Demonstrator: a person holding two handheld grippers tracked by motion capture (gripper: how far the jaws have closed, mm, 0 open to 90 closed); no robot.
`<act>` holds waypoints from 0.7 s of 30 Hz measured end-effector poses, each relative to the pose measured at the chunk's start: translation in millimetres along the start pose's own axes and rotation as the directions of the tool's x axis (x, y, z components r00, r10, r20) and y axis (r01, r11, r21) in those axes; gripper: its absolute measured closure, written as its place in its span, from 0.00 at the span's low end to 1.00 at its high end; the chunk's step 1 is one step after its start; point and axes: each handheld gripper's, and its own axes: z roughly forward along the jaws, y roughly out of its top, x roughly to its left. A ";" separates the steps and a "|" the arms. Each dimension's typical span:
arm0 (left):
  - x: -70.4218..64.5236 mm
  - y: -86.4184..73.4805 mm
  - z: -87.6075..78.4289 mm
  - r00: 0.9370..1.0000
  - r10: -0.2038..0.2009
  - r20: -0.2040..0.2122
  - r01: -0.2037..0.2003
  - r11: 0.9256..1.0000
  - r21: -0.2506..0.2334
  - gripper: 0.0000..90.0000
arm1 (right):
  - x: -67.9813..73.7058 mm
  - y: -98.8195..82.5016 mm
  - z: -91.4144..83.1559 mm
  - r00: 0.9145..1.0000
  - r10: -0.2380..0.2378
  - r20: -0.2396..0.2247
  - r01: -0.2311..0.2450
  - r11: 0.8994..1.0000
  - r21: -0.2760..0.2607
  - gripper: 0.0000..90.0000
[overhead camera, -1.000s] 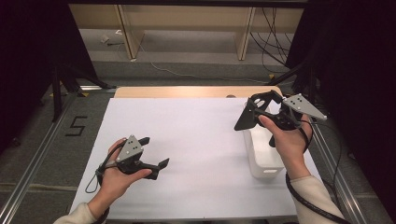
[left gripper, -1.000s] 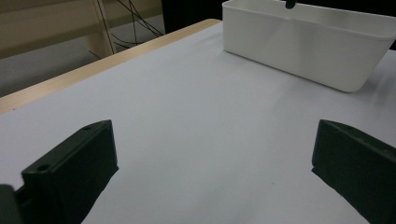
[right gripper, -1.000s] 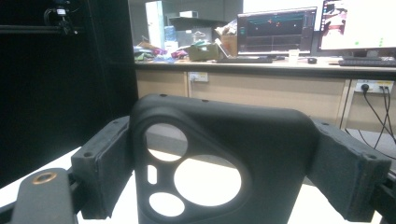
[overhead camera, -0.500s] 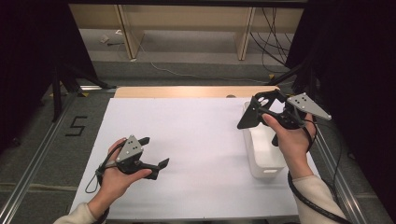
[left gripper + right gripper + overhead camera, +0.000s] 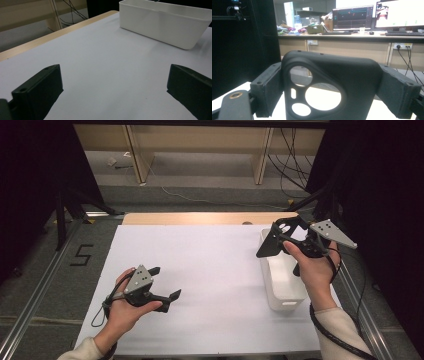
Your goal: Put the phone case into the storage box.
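right hand-held gripper (image 5: 274,239): pinching black phone case (image 5: 324,87) above white bin (image 5: 282,285) at surface's right edge | left hand-held gripper (image 5: 165,282): spread, empty, front-left | risk: case may slip, missing bin

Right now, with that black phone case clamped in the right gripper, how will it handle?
The phone case looks like a thin shell with camera cutouts, so probably light and somewhat bendy. The right gripper holds it by its edges; a hard squeeze might bow it.

One black case (image 5: 329,85), one bin (image 5: 281,285) (white, seemingly empty)
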 end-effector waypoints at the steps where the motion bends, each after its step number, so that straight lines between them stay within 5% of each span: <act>1: 0.1 0.0 0.0 1.000 0.000 0.000 -0.001 1.000 0.001 0.00 | -0.2 -0.1 0.0 1.000 -0.001 0.001 0.001 1.000 0.000 0.17; 21: 0.3 -0.1 0.4 1.000 0.002 0.001 -0.002 1.000 0.000 0.00 | -8.0 -0.5 -1.4 0.999 0.002 0.033 -0.003 1.000 0.007 0.17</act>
